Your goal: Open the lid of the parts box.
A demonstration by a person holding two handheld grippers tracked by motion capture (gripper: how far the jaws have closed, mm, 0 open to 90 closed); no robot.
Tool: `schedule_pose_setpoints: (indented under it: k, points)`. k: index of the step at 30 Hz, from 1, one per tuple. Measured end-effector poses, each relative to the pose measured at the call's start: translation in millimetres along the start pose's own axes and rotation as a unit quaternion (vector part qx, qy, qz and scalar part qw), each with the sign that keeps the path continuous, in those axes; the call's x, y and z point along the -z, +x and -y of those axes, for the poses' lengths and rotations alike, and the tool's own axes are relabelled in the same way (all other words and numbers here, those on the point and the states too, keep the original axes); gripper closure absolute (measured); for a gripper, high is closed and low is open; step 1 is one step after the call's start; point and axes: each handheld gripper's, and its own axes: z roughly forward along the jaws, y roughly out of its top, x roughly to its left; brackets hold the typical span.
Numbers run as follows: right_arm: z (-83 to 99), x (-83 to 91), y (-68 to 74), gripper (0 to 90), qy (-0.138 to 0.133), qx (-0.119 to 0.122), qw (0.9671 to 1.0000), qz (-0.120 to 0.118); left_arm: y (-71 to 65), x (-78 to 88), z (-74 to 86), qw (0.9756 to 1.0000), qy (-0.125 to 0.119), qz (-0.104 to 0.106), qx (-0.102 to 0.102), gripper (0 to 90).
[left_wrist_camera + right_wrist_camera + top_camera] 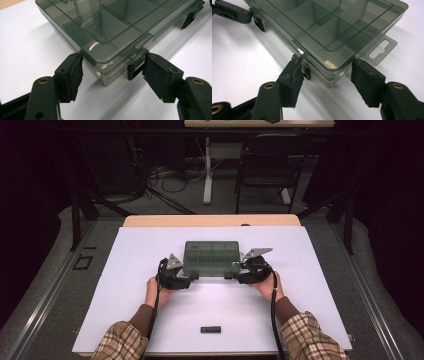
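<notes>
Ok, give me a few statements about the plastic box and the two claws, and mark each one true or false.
1. The box has its lid shut. True.
2. The left claw straddles a near corner of the box, one pad by a black latch. True.
3. The box lies on bare wood. False: it lies on a white sheet.
4. The right claw is lifting the box into the air. False: the box rests flat on the sheet.
5. A small dark object lies on the sheet nearer the person than the box. True.
6. The box is filled with screws. False: the compartments look empty.
</notes>
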Motion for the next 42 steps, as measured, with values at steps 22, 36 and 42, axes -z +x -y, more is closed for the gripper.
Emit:
schedule_pose_setpoints:
  k: [22,36,42]
  points:
    - [-1.4,6.2,-0.3,47.6,-0.012,0.002,0.9999,0.008,-2.7,5.1,-5.2,0.9994,-0.011,-0.025,-0.023,15.5]
    - [-2.5,10.1,0.6,50.9,-0.023,0.001,0.9996,0.013,-6.0,13.7,-10.1,0.9968,-0.039,-0.057,-0.04,33.7]
    - [-3.1,11.4,0.9,51.0,-0.029,0.004,0.9995,0.014,-9.7,16.1,-9.3,0.9942,-0.058,-0.072,-0.055,40.0]
